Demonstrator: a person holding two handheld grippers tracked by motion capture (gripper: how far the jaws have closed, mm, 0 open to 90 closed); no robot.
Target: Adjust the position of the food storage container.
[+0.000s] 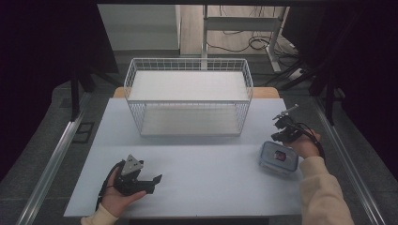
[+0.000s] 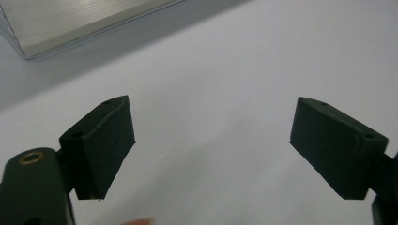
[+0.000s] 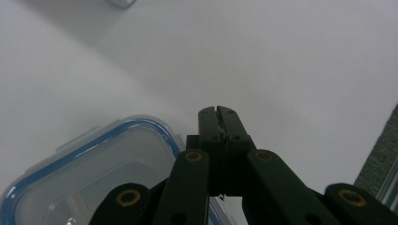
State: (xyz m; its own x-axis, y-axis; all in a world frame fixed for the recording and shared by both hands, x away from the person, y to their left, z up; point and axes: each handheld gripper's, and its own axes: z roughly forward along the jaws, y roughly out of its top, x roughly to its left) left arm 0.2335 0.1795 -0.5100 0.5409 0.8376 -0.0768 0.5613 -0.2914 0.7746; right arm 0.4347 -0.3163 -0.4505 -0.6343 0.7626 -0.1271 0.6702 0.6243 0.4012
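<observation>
Pre-grasp, judged: lidded container (image 1: 278,157) sits near right on counter (image 1: 197,183), right hand-held gripper (image 1: 285,125) clenched empty just beyond it, left hand-held gripper (image 1: 149,180) released; next, open right jaws over container.

Left claw (image 2: 211,150) jaws spread wide over white table (image 2: 225,70); metal edge (image 2: 70,23) top-left.
</observation>
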